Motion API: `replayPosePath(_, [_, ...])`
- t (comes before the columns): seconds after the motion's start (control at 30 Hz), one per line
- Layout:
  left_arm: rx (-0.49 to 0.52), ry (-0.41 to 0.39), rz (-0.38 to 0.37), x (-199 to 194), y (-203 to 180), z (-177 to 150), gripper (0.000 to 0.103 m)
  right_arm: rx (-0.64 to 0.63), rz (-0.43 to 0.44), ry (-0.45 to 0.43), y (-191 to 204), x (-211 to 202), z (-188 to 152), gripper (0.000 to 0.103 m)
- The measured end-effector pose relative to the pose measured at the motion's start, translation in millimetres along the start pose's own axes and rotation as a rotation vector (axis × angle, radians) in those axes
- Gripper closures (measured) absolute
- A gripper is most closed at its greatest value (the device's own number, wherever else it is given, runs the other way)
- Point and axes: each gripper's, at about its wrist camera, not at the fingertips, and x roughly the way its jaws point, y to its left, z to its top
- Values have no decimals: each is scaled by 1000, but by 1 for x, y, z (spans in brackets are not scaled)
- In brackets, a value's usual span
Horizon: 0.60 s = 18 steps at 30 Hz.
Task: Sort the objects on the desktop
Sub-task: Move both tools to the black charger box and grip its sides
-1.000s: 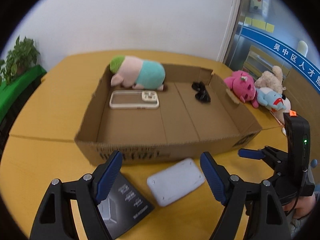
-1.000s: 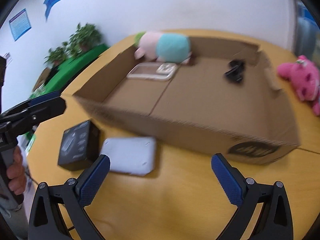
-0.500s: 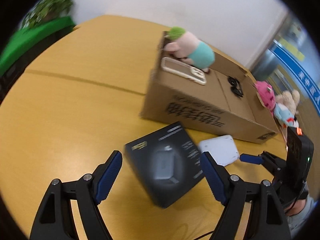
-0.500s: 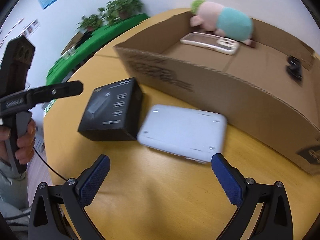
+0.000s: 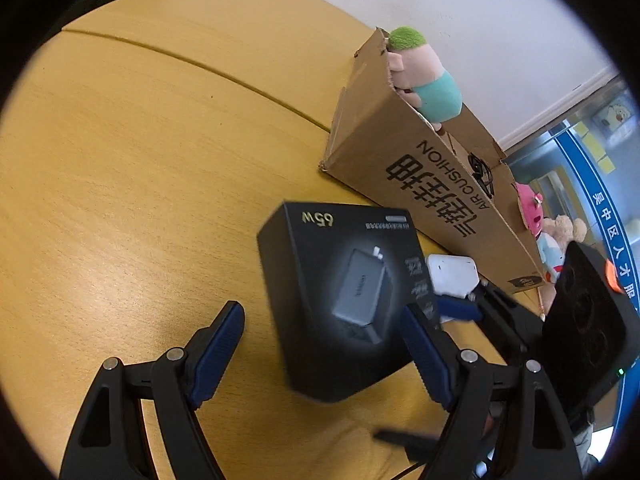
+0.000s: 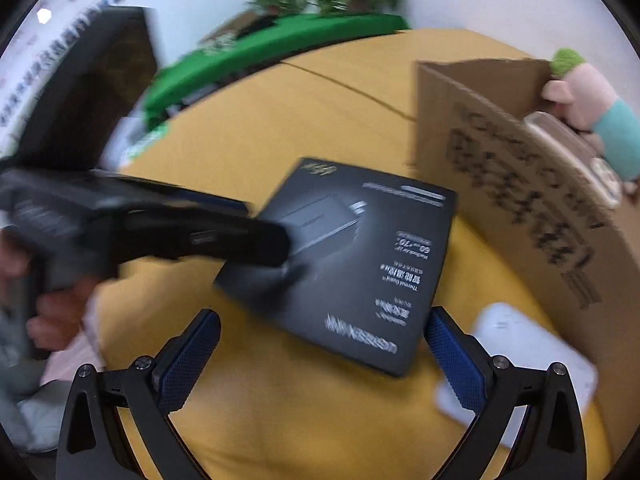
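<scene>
Center of both frames: black charger box (image 5: 340,304) flat on the table (image 5: 140,160), just short of the cardboard box (image 5: 432,184) | left gripper (image 5: 320,344) wide, straddling it, looks like lining up a grab | right gripper (image 6: 320,352) wide too, empty | right view alone shows the phone case (image 6: 568,152) inside; left view alone the black clip (image 5: 482,172); white pad (image 6: 520,356) beside the carton

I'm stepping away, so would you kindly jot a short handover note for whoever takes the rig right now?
Left claw: open, empty, straddling the black charger box.
Right claw: open, empty, also aimed at that box.
Black box and white device lie on the table, outside the cardboard box.
Done: pig plush, phone case and a black item are in the cardboard box.
Left: black box, white device.
</scene>
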Motion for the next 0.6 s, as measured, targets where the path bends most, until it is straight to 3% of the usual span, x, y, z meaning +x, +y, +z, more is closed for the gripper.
replayPosePath(0.07, [1, 1, 1, 2, 3, -1, 24, -17, 64, -30, 6, -6, -3, 1])
replayPosePath(0.1, [-1, -1, 8, 3, 5, 0, 24, -24, 56, -45, 7, -8, -4, 1])
replayPosePath(0.37, [32, 2, -40, 9, 6, 3, 27, 9, -98, 9, 3, 21, -2, 0])
replayPosePath(0.6, [65, -9, -21, 8, -3, -1, 28, 29, -164, -46, 12, 21, 1, 11])
